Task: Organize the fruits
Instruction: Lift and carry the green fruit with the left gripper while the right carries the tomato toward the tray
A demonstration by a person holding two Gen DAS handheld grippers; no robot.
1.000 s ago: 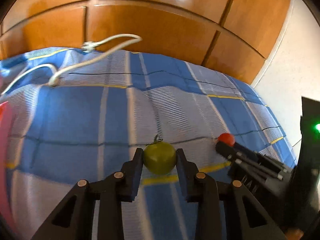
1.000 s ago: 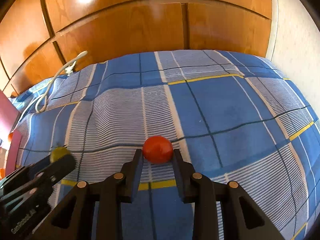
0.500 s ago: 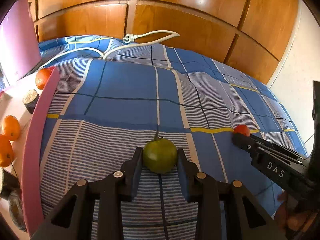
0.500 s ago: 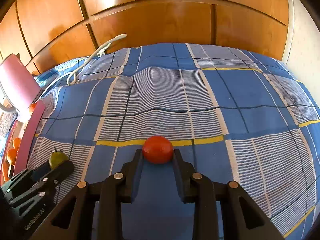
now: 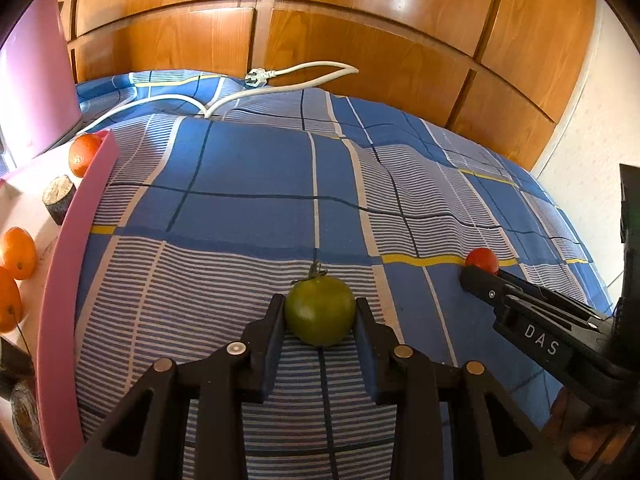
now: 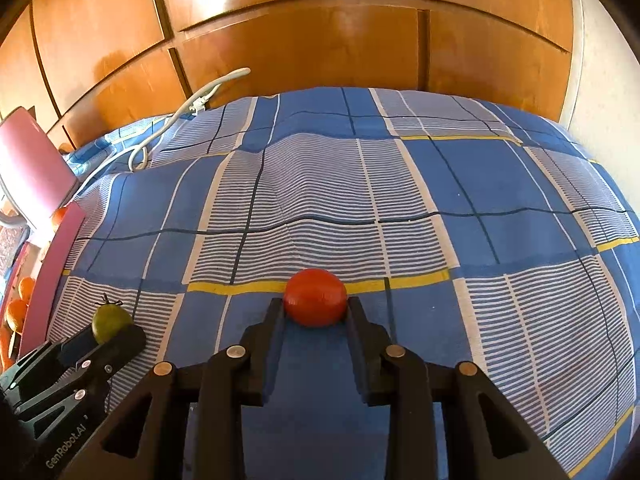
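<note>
Both hand-held grippers have been swung leftward over the bed, so that the pink tray (image 5: 60,280) with its oranges (image 5: 18,254) has been brought into view.

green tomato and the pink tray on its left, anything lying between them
Nothing: in the left wrist view only bare checked bedspread runs from the green tomato, held in the left claw, to the pink tray rim.

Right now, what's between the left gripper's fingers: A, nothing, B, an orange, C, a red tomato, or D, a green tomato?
D: in the left wrist view the left gripper has both fingers pressed on the green tomato, while the red tomato sits in the right gripper.
</note>
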